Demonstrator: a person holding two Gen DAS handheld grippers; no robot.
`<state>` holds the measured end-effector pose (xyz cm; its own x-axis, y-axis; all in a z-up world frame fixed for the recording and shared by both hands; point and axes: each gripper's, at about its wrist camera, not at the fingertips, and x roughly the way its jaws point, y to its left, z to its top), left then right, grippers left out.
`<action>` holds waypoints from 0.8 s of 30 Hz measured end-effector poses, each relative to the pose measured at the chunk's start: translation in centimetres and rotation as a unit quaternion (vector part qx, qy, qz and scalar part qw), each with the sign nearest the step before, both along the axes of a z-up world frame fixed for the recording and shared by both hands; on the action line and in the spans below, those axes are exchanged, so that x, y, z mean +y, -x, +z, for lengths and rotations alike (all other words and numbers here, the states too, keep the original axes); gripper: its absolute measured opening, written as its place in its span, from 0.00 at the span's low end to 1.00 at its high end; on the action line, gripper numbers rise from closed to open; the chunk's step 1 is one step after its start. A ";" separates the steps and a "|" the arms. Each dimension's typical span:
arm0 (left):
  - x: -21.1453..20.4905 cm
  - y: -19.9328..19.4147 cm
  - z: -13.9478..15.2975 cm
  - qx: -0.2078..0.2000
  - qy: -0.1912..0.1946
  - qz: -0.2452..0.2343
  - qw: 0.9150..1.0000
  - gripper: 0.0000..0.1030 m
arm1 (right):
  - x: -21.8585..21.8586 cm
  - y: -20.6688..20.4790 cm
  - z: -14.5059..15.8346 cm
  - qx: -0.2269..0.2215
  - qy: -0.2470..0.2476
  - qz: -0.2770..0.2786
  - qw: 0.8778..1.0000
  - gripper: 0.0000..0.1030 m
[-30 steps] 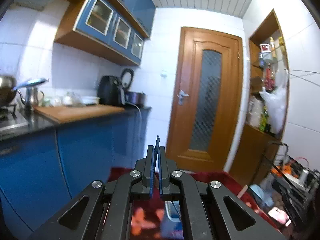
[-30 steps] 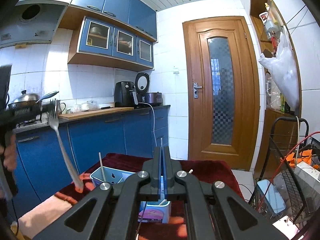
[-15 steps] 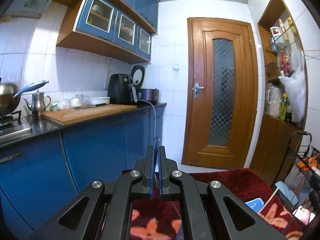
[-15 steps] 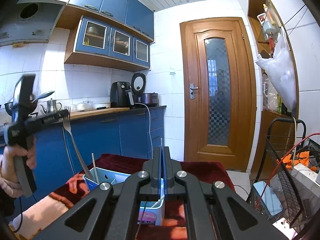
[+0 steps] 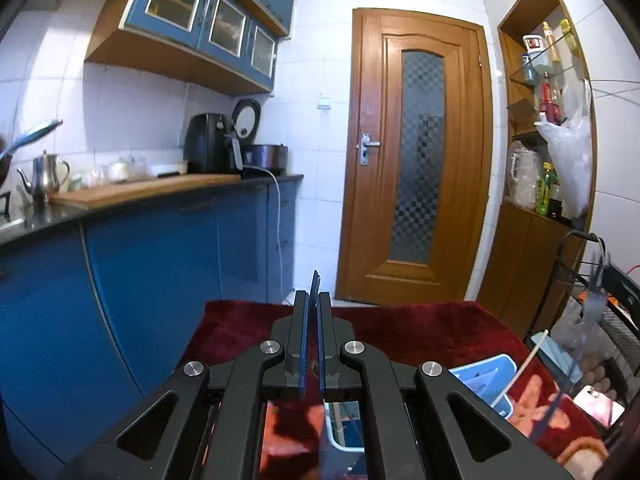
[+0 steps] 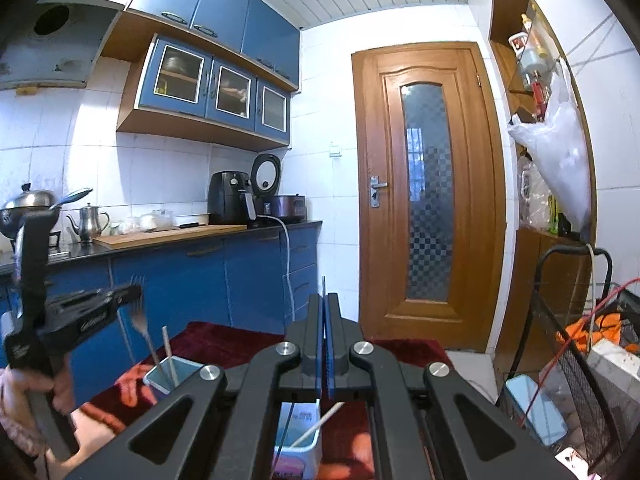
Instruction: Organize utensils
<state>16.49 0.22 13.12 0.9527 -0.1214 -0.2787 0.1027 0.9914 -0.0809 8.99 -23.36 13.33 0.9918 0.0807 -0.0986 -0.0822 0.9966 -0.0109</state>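
Above the blue bin, the left gripper has lowered its clamped fork inside.

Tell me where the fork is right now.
In the right wrist view, the fork stands at lower left, tines up, in the blue utensil box beside a white chopstick, just under the left gripper.

Dark red cloth with orange flowers, light blue bin, blue cabinets, brown door

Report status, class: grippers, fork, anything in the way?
Left gripper shut on fork. Right gripper shut. Fork handle down in blue holder, beside white stick. Nothing blocking.
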 end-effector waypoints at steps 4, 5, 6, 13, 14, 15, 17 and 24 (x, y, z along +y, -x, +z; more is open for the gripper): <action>0.2 -0.3 -1.0 0.016 0.011 -0.005 1.000 0.03 | 0.4 -1.8 -0.2 -0.007 0.011 -0.016 1.000 0.02; 0.3 -0.4 -1.3 0.020 0.015 -0.007 1.000 0.04 | 0.4 -2.4 -0.3 -0.004 0.011 -0.022 1.000 0.02; 0.3 -0.5 -1.5 0.022 0.016 -0.009 1.000 0.04 | 0.4 -2.9 -0.5 0.000 0.011 -0.026 1.000 0.02; 0.1 -0.6 -3.1 0.042 0.024 -0.034 0.998 0.06 | 0.7 -5.2 -1.9 0.023 0.012 -0.027 0.999 0.03; 0.1 -0.6 -3.3 0.044 0.026 -0.039 0.998 0.06 | 0.7 -5.2 -2.0 0.024 0.012 -0.026 0.999 0.03; 0.0 -0.6 -3.5 0.045 0.025 -0.041 0.998 0.06 | 0.7 -5.2 -2.1 0.022 0.013 -0.026 0.999 0.03; -0.2 -0.5 -3.6 0.044 0.024 -0.046 0.998 0.06 | 0.7 -5.0 -1.9 0.017 0.012 -0.026 0.999 0.03; -0.2 -0.1 -3.5 0.046 0.031 -0.049 0.997 0.07 | 0.9 -5.2 -0.4 -0.007 0.024 -0.029 0.999 0.03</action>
<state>16.62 -0.03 9.64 0.9064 -0.2316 -0.3532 0.1876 0.9700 -0.1546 14.17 -22.48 12.94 0.9960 0.0182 -0.0877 -0.0234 0.9980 -0.0586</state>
